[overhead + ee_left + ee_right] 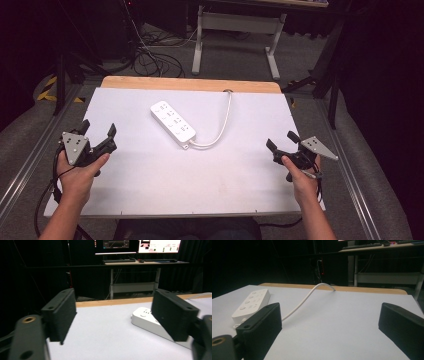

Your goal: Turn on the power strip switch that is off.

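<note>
A white power strip (173,124) lies slantwise near the middle of the white table top (150,180); its white cord (224,127) curves to the far edge. My left gripper (98,132) is held over the table's left edge, jaws open and bare. At the right edge my right gripper (281,140) also stands open with nothing between its jaws. In the left gripper view the power strip (150,322) sits beyond the right jaw, partly hidden by it. From the right gripper view the power strip (252,303) and its cord (307,297) lie ahead to the left.
A wooden strip (190,84) runs along the table's far edge. Behind it stands a desk frame (235,30) with loose cables (150,55) on the floor. Metal rails (30,155) flank the table. A far desk carries monitors (140,245).
</note>
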A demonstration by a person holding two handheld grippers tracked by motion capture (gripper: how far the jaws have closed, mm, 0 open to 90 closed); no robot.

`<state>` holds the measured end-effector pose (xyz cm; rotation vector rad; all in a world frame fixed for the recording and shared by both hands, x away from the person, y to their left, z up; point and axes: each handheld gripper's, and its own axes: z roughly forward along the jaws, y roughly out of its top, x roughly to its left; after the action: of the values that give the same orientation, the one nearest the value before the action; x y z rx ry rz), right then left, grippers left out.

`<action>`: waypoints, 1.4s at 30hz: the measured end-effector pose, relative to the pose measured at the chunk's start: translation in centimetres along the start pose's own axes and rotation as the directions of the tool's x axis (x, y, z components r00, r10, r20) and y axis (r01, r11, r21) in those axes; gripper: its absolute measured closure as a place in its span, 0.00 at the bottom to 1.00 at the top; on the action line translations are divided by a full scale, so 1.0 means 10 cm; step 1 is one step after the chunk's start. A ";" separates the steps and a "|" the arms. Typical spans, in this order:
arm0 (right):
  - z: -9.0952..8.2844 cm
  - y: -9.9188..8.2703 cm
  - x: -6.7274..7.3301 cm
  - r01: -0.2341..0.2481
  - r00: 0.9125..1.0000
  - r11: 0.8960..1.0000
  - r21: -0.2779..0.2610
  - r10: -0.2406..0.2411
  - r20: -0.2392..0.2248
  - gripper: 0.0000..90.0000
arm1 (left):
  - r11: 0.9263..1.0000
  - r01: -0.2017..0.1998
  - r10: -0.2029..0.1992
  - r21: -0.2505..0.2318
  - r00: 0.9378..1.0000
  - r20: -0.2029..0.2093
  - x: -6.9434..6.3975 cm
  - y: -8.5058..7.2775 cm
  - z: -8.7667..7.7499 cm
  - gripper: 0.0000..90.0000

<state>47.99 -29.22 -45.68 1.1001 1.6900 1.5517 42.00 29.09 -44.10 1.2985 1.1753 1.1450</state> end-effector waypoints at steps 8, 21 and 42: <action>-0.02 0.01 0.00 0.000 1.000 1.000 -0.009 0.000 0.001 0.06 | 1.000 -0.011 0.011 -0.002 1.000 0.005 0.01 0.00 0.00 0.52; -0.02 0.01 0.00 -0.005 1.000 1.000 -0.011 0.005 0.001 0.06 | 1.000 0.008 -0.008 0.020 0.999 0.031 0.03 0.01 -0.01 0.83; -0.02 0.01 0.01 -0.006 1.000 1.000 -0.014 0.006 -0.004 0.06 | 0.999 -0.020 0.019 0.032 0.999 0.035 0.05 0.02 0.02 1.00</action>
<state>47.77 -29.24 -45.54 1.0961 1.6779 1.5680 42.26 29.53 -43.86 1.3516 1.1622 1.1175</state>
